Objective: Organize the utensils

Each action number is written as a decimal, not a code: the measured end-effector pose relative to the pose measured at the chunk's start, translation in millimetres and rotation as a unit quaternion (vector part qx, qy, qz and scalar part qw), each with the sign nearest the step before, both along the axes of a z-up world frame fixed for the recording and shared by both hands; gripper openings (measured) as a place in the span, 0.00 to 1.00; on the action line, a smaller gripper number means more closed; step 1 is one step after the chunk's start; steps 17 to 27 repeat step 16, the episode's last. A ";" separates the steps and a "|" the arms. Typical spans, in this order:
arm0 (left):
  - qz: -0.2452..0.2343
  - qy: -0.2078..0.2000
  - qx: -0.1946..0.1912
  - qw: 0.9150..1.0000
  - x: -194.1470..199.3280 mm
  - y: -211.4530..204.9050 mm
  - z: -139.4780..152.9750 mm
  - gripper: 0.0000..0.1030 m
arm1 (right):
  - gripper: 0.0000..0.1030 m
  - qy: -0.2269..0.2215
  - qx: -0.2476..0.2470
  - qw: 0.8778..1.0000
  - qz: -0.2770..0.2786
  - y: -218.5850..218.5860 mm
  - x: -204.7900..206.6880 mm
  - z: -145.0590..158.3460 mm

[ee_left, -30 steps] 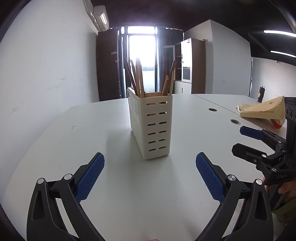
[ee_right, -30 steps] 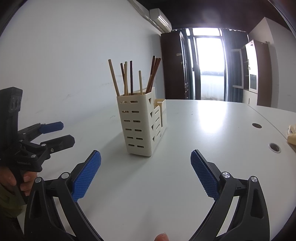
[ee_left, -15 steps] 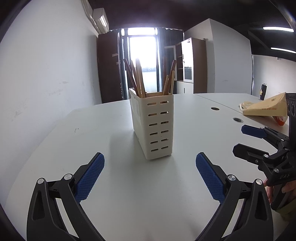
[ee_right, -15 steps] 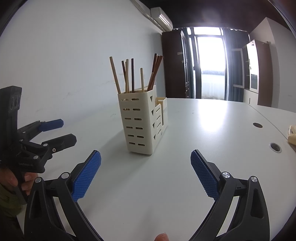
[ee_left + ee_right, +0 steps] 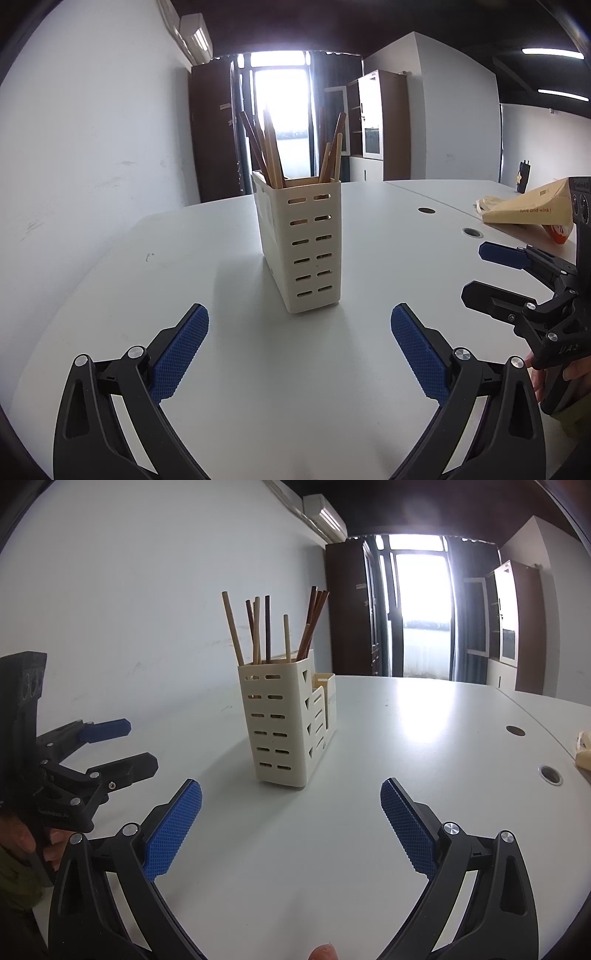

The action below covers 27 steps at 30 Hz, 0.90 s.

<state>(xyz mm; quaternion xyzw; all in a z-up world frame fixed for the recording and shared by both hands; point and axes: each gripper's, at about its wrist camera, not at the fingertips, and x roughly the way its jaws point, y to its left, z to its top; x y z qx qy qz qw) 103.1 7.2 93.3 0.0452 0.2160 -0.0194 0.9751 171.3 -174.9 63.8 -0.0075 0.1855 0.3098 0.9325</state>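
Observation:
A cream slotted utensil holder stands upright on the white table, with several wooden chopsticks sticking out of its tall compartment. It also shows in the right wrist view, chopsticks on top, with lower compartments on its right side. My left gripper is open and empty, a short way in front of the holder. My right gripper is open and empty, also short of the holder. Each gripper shows in the other's view: the right one and the left one.
A tan paper bag lies at the table's far right. Round cable holes sit in the tabletop. A white wall runs along the table's left edge. Cabinets and a bright door stand at the back.
Both views have dropped slightly lower and drifted a little nearer the holder. Both grippers stay open and empty.

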 end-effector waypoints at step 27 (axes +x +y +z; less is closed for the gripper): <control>0.006 0.004 -0.020 1.000 -0.3 7.2 2.9 0.94 | 0.95 0.003 -0.005 1.000 0.001 1.5 -0.6 -0.6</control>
